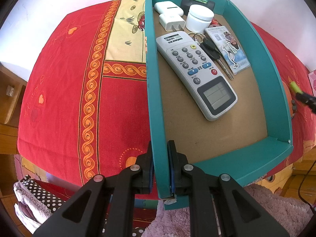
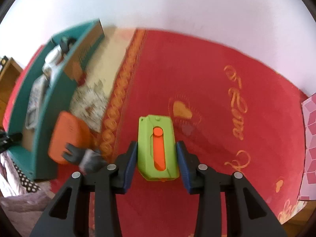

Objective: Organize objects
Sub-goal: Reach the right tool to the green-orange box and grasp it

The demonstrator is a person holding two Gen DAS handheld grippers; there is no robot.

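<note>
The left gripper (image 1: 160,167) pinches the teal box (image 1: 284,90) wall, apparently steadying it, while the right gripper (image 2: 157,164) clamps a green-and-orange utility knife (image 2: 158,148) above the red tablecloth (image 2: 217,98), seemingly bound for the box.

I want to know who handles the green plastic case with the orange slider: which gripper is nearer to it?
Right. The right gripper straddles the case; the left gripper clamps the teal box wall.

Both grippers: matte black plastic linkage arms w/ triangular cutouts, round silver pivot screws, 4 per gripper. Left gripper (image 1: 160,158) and right gripper (image 2: 157,158) fingers (image 2: 130,164) w/ blue ribbed pads.
</note>
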